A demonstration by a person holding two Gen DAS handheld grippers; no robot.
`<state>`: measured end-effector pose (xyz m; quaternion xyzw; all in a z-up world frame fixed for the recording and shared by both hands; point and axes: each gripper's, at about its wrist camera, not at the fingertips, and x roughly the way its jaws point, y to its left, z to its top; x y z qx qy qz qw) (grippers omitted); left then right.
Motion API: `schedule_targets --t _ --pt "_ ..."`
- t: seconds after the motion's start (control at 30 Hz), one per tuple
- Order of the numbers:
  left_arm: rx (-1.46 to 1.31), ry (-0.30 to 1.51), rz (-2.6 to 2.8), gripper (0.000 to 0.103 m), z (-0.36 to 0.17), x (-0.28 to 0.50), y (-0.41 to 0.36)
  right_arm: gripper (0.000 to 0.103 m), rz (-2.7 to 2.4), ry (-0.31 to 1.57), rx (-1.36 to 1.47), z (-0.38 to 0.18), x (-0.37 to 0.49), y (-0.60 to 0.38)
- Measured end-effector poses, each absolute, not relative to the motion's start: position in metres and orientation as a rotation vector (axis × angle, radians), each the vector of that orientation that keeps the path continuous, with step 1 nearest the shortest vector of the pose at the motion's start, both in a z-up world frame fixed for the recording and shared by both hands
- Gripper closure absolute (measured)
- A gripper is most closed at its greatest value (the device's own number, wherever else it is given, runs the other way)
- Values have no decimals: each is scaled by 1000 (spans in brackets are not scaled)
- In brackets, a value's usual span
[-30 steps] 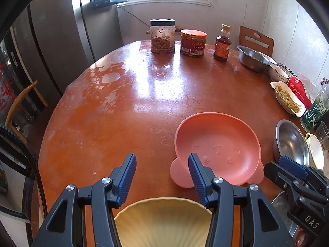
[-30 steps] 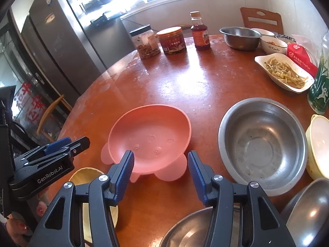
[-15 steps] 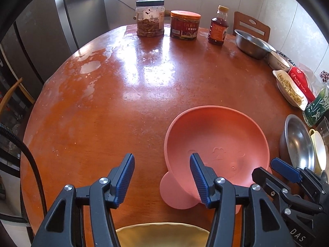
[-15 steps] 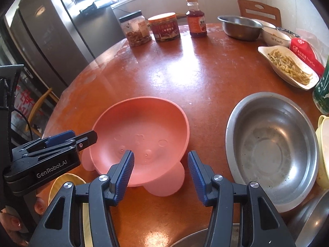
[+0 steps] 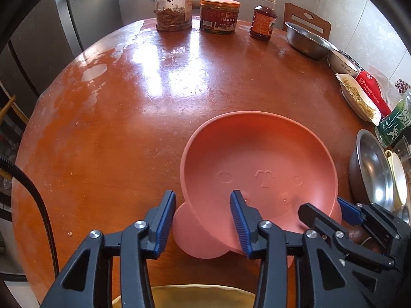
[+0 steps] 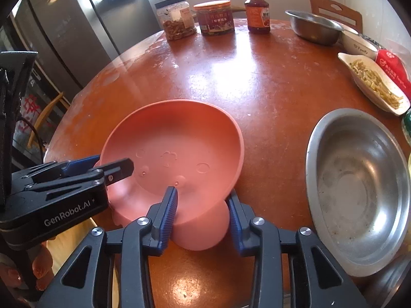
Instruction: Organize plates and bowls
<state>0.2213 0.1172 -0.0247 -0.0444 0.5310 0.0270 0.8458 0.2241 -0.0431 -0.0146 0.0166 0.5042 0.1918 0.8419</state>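
The pink bowl (image 5: 259, 169) sits on the round brown table (image 5: 143, 97), in the lower right part of the left wrist view and the lower centre of the right wrist view. It has two round ears at its near rim.

The left gripper (image 5: 203, 220) is narrow and its jaws are closing. The left ear and the rim lie between the blue fingers (image 5: 164, 220), one finger outside the bowl and one inside. I cannot tell if the pads already press on it.

The right gripper (image 6: 203, 213) is also narrow and closing. The right ear (image 6: 203, 231) is between its fingers; one finger is over the inside of the bowl, the other at the outer wall. Here too, firm contact is not clear.

A steel bowl (image 6: 359, 190) stands just right of the pink one in the right wrist view. A yellow dish (image 5: 187, 296) shows at the bottom edge of the left wrist view. At the top of the frame two jars (image 5: 174, 7) and a bottle (image 5: 264, 16) stand in a row, and another steel bowl (image 5: 308, 39) with a dish of food (image 6: 375, 82) lies at the upper right.
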Motion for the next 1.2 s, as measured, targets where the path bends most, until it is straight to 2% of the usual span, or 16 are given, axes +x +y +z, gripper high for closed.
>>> schedule_targets --t 0.37,1.2 --pt "-74 1083 61 63 -13 208 116 66 406 1034 45 -3 217 -46" --pt "-99 912 101 63 55 128 130 66 487 861 41 60 159 -33"
